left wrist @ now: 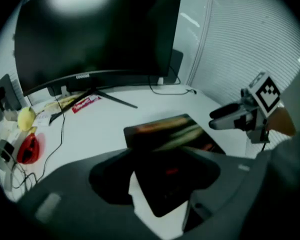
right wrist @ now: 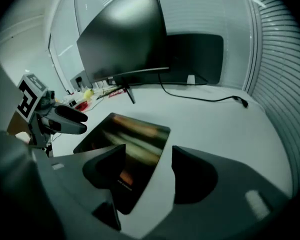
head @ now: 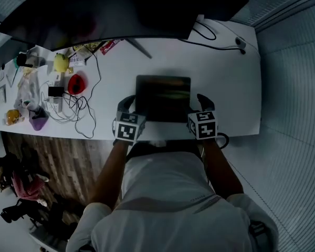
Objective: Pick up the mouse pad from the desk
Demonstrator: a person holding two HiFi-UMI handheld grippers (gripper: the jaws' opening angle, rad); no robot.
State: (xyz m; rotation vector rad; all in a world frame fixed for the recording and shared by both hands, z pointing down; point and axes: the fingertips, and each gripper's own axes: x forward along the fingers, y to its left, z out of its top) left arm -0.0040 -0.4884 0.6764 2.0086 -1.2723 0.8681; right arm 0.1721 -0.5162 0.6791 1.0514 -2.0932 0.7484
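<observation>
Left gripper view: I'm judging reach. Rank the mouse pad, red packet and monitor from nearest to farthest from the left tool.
1. Mouse pad: directly ahead of the left tool, near corner between its open jaws.
2. Red packet: farther back on the left, by the stand's foot.
3. Monitor: at the desk's back.

A wide dark monitor [head: 121, 9] is carried on a stand [head: 140, 49] with splayed legs. A black cable [right wrist: 210, 100] is routed from behind it towards the right. A red packet [head: 109, 46] is laid beside the stand. Further left, a yellow object [head: 61, 63], a red round object [head: 76, 83] and a purple object [head: 38, 123] are grouped around a tangle of thin cables [head: 79, 112]. Wood-pattern flooring [head: 63, 161] is visible below.
</observation>
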